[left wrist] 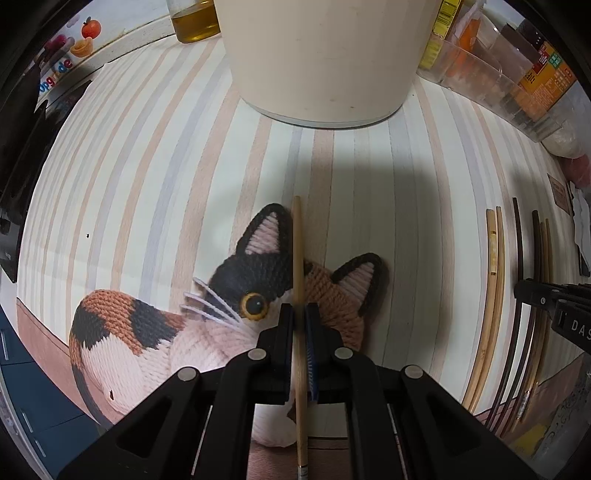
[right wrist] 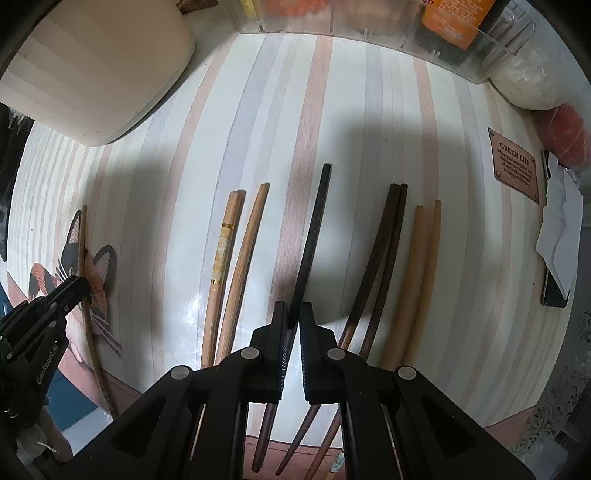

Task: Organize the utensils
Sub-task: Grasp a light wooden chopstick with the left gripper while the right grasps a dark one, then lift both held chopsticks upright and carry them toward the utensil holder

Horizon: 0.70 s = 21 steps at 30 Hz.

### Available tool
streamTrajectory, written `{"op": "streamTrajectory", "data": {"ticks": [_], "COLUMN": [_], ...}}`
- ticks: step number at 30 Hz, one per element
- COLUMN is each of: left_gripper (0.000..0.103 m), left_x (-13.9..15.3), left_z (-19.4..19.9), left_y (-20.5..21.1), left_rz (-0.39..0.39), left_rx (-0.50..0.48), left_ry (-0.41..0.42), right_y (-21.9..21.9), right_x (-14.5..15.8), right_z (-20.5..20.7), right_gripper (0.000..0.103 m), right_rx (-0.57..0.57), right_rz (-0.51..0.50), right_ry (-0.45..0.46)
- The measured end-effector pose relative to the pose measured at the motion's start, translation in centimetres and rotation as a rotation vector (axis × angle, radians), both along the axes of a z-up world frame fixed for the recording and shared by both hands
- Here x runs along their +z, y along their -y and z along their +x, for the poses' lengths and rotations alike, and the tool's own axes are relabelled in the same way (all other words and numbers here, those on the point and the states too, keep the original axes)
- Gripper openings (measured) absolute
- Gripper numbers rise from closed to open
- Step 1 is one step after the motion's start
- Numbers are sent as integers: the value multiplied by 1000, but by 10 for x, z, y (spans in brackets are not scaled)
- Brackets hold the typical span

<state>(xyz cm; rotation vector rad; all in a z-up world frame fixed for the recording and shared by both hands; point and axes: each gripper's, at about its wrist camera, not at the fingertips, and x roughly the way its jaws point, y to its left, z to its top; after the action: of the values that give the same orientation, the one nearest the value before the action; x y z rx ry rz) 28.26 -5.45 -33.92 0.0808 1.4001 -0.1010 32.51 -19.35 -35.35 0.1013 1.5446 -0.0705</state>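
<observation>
My left gripper [left wrist: 299,314] points down over the striped mat [left wrist: 147,184] and is shut on a light wooden chopstick [left wrist: 297,240], which lies across the printed cat [left wrist: 255,280]. In the right wrist view my right gripper [right wrist: 291,317] is shut on a single black chopstick [right wrist: 314,229] that runs away from me between the pads. To its left lie two light chopsticks [right wrist: 236,251], one with a gold band. On its right are a dark brown pair [right wrist: 388,240] and a tan pair [right wrist: 424,251]. The left gripper [right wrist: 74,288] shows at the left edge of that view.
A tall cream container [left wrist: 321,55] stands at the back of the mat. Behind it are an oil bottle [left wrist: 194,22] and a clear rack of jars [left wrist: 498,74]. A leather label [right wrist: 515,166], white paper on a phone [right wrist: 557,236] and a red object [right wrist: 569,136] sit at the right.
</observation>
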Motion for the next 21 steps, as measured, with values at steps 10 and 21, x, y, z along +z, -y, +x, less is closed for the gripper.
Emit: {"op": "streamTrajectory", "data": {"ticks": [10, 21], "left_gripper": [4, 4], "left_x": [7, 72], "left_z": [2, -4], "left_y": [1, -6], "left_rz": [-6, -85], "left_rx": [3, 0], "left_ry": [20, 138], "right_y": [7, 22], "right_x": [1, 50], "right_z": [-8, -38], "right_gripper": [5, 5], "right_rx": [-48, -108], "right_rz": [47, 132], "right_ry": [32, 203]}}
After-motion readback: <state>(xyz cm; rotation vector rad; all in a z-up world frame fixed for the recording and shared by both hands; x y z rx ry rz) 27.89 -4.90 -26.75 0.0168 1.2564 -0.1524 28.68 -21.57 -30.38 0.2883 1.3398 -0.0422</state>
